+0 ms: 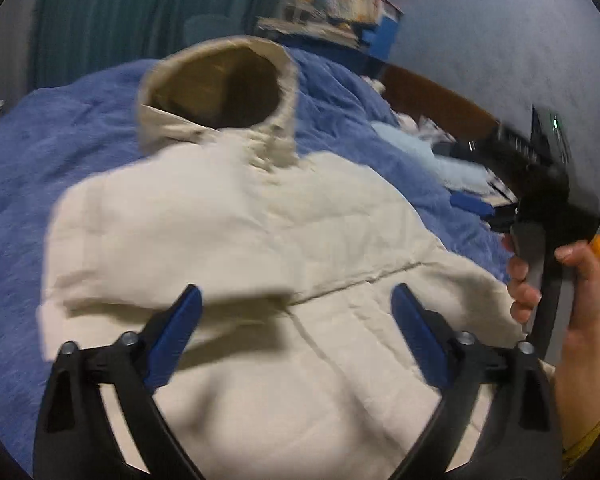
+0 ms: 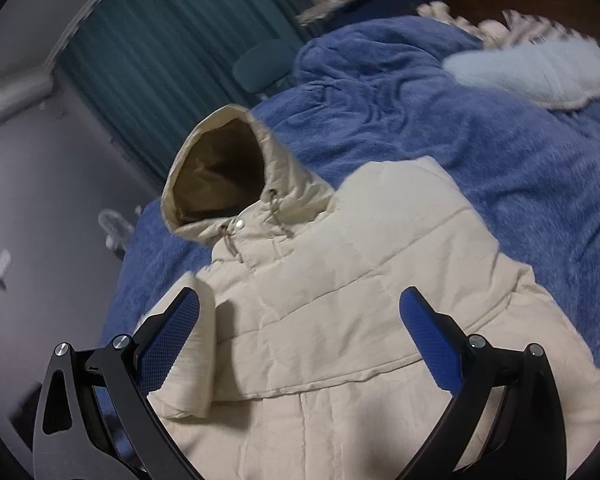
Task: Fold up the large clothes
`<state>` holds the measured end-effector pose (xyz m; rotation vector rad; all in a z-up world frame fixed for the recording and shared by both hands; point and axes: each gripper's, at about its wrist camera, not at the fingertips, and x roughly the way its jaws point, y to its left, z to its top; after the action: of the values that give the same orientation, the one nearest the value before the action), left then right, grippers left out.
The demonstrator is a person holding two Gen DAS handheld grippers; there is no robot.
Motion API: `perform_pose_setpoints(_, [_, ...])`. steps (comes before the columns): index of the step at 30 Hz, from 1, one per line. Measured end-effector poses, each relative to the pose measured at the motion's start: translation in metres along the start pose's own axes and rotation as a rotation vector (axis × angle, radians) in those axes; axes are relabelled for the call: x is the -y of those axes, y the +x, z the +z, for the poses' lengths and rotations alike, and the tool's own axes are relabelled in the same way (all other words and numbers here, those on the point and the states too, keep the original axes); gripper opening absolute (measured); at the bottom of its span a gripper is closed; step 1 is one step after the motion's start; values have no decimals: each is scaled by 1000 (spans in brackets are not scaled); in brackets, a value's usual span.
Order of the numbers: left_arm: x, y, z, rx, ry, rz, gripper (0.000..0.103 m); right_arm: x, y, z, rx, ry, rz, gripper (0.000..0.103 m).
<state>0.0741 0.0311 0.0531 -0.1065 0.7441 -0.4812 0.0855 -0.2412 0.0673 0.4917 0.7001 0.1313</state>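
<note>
A: Left tool (image 1: 296, 300), nearest: jaws spread wide, nothing between them, hanging over the lower front of the cream jacket (image 1: 236, 240).

B: Right tool (image 2: 300, 304) the same. Jaws wide apart, empty, above the jacket's chest. In the left wrist view a hand (image 1: 572, 292) grips that tool's handle off the jacket's right edge.

A: Jacket lies front-up on the blue blanket (image 1: 28, 168) covering the bed. One sleeve (image 2: 188, 360) is folded in over the body; the hood (image 2: 220, 172) stands open at the far end.

B: Beyond that: pale blue cushion (image 2: 532, 72), teal curtain (image 2: 172, 60), cluttered shelf (image 1: 332, 16).

A: Risks?

B: My reading: padded fabric is springy, so the folded sleeve may slide back out once nothing pins it. A shallow pinch could catch only the outer shell and drag the layers askew.

A: And the fleecy blanket could come up with the hem if the jaws bite too deep.
</note>
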Motion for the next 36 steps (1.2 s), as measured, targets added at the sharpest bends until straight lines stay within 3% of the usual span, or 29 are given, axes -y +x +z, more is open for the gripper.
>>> perform_pose_setpoints(7, [-72, -37, 9, 33, -158, 154, 93, -66, 18, -36, -76, -315, 29, 97])
perform_pose_setpoints(13, [-136, -25, 3, -25, -275, 378, 93, -117, 43, -89, -178, -571, 74, 96])
perform_pose_setpoints(16, [-154, -15, -3, -57, -311, 415, 93, -141, 54, -112, -148, -740, 22, 95])
perform_pose_setpoints(18, [-161, -11, -3, -64, -324, 425, 93, -152, 60, -122, -143, -820, 5, 87])
perform_pose_setpoints(20, [-164, -8, -2, -65, -323, 431, 93, -161, 69, -127, -182, -850, 39, 68])
perform_pose_setpoints(23, [-162, -5, -1, -74, -300, 446, 93, -169, 80, -137, -195, -906, 31, 56])
perform_pose_setpoints(28, [-157, -1, 1, -80, -281, 451, 93, -175, 92, -155, -170, -1013, -29, 53])
perform_pose_setpoints(29, [-157, -1, 2, -79, -283, 448, 93, -173, 93, -156, -150, -1027, -56, 43])
perform_pose_setpoints(30, [-157, -1, 3, -76, -289, 445, 93, -172, 94, -155, -145, -1020, -58, 37])
perform_pose_setpoints(32, [-157, -3, 3, -61, -304, 451, 93, -165, 95, -146, -151, -958, -51, 16])
perform_pose_setpoints(36, [-159, -13, 6, -24, -322, 458, 93, -142, 83, -109, -95, -767, -56, 8])
